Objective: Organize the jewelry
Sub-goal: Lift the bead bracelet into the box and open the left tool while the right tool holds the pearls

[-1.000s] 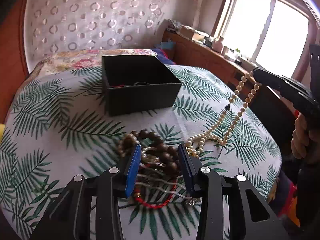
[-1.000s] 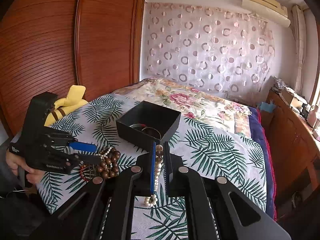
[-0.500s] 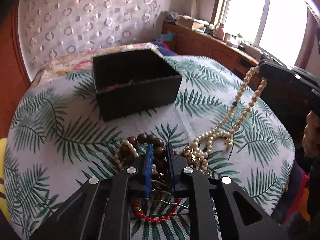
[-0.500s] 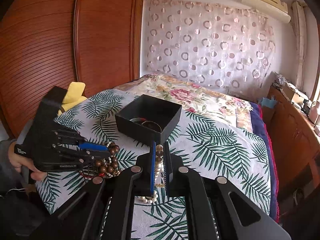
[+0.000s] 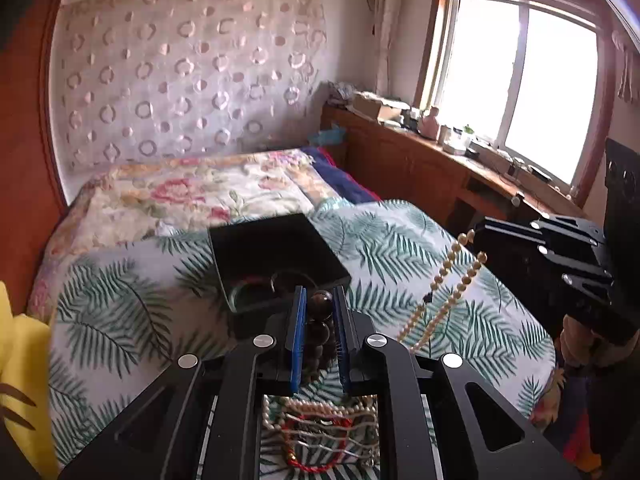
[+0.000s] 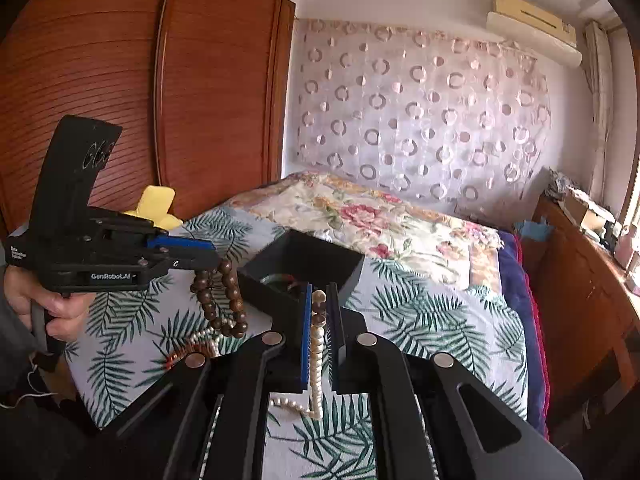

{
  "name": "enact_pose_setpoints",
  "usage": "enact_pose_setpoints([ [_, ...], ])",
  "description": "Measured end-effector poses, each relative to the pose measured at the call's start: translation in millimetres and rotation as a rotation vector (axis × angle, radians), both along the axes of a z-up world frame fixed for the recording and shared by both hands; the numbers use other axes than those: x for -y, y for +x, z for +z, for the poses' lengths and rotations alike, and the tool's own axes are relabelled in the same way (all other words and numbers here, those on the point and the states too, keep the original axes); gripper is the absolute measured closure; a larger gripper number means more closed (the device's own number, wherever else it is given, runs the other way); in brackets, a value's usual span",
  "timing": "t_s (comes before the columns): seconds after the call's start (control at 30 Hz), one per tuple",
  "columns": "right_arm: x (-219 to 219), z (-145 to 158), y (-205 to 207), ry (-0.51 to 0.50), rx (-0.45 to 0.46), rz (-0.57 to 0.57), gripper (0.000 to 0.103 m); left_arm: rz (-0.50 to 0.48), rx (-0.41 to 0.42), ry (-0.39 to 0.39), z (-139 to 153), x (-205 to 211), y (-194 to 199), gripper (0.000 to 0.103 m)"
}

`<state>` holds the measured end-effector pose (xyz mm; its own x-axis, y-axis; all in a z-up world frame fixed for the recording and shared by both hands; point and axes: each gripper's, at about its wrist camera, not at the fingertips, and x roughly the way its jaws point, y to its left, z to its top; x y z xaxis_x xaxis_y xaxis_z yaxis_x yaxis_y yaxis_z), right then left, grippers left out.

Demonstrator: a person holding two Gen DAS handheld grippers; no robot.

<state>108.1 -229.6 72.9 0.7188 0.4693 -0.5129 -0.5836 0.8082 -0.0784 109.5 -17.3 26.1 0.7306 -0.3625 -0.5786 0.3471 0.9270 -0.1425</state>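
Note:
My left gripper (image 5: 319, 300) is shut on a dark brown wooden bead bracelet (image 5: 320, 322) and holds it lifted above the table; from the right wrist view the bracelet (image 6: 222, 300) hangs from it (image 6: 218, 258). My right gripper (image 6: 320, 300) is shut on a cream pearl necklace (image 6: 318, 344), whose strand (image 5: 448, 292) hangs down to the table. A black open box (image 5: 276, 256) holding bangles stands just beyond both grippers and also shows in the right wrist view (image 6: 300, 268). More jewelry, pearls and a red cord (image 5: 320, 432), lies on the table under my left gripper.
The round table has a palm-leaf cloth (image 5: 128, 320). A bed with a floral cover (image 5: 192, 188) is behind it. A wooden desk (image 5: 420, 160) runs under the window on the right. A yellow toy (image 6: 156, 204) sits at the table's left edge by the wardrobe.
My left gripper closed on the brown bead bracelet and lifted it off the pile toward the box. My right gripper kept its hold on the pearl necklace and rose slightly.

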Motion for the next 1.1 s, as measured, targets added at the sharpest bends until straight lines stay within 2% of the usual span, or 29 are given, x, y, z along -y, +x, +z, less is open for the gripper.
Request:
enact_pose_setpoints([
  [0.33, -13, 35, 11, 0.015, 0.061, 0.020, 0.095, 0.033, 0.037, 0.011, 24, -9, 21, 0.091],
  [0.63, -30, 82, 27, 0.016, 0.151, 0.025, 0.095, 0.054, 0.053, 0.039, 36, -13, 45, 0.091],
  [0.9, -42, 108, 53, 0.011, 0.195, 0.015, 0.095, 0.069, 0.047, 0.059, 33, -11, 66, 0.091],
  [1.1, -51, 103, 76, -0.007, 0.172, 0.018, 0.095, 0.075, 0.008, 0.057, 14, -10, 83, 0.091],
])
